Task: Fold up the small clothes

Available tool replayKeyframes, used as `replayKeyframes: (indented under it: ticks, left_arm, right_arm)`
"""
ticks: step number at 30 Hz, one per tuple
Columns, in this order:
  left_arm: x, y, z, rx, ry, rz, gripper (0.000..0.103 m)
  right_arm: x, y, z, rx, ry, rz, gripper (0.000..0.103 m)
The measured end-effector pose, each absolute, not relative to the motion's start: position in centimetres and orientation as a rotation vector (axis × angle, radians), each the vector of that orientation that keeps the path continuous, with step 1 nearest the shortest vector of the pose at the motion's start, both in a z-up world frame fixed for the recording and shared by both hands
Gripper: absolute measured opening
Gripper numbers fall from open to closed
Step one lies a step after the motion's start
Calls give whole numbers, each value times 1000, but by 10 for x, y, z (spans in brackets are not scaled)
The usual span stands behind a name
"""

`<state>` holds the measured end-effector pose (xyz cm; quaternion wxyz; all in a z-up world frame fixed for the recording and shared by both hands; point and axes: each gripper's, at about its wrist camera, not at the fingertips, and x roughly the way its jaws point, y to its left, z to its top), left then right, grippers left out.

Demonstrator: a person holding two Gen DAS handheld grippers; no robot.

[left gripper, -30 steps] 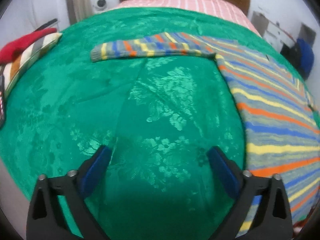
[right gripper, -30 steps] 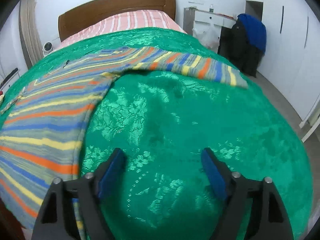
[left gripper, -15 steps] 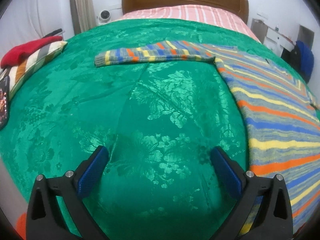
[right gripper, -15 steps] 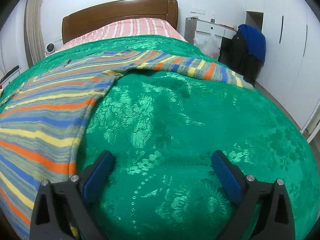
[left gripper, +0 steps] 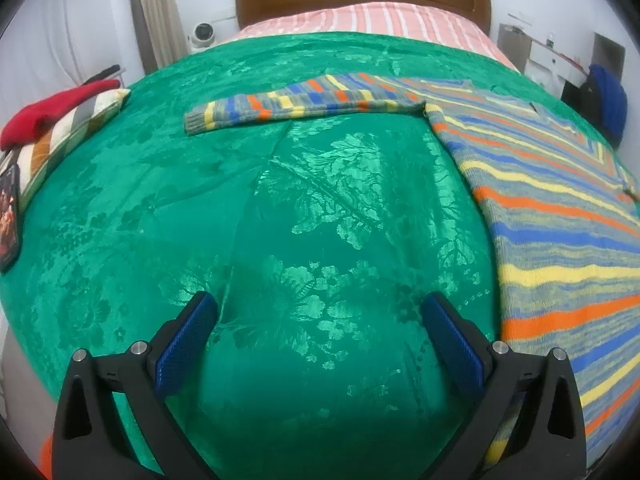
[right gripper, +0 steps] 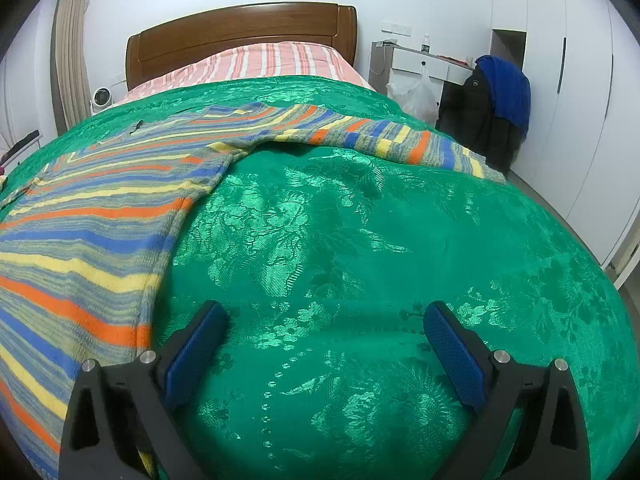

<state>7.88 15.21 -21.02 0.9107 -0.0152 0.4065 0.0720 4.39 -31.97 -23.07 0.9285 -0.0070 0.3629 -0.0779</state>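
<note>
A knitted sweater striped in blue, orange, yellow and grey lies flat on the green bedspread [left gripper: 280, 208]. In the left wrist view its body [left gripper: 560, 220] fills the right side and one sleeve [left gripper: 304, 106] stretches out to the left. In the right wrist view the body [right gripper: 80, 220] is at the left and the other sleeve [right gripper: 380, 140] runs right toward the bed's edge. My left gripper [left gripper: 320, 300] is open over bare bedspread, left of the sweater's side edge. My right gripper [right gripper: 325, 308] is open too, its left finger [right gripper: 196, 344] close beside the sweater's other side edge. Neither holds anything.
A striped pillow [left gripper: 68, 132] with a red garment [left gripper: 52, 110] on it lies at the bed's left edge, a phone [left gripper: 9, 216] next to it. Beyond are the wooden headboard [right gripper: 240, 36] and pink striped sheet [right gripper: 272, 60]. A chair with dark and blue jackets [right gripper: 496, 104] stands on the right by white wardrobes.
The right gripper's jaws have spread wider. Both views have tipped up a little, so more of the headboard and wall shows. The sweater has not moved.
</note>
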Motion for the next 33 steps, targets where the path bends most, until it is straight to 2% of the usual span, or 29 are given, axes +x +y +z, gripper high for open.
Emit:
replayKeyframes:
  ticks: [33]
  left_arm:
    - [78,152,-210,-34,829,131,103]
  right_arm:
    - [52,-318,-219,-31,836,-156,100]
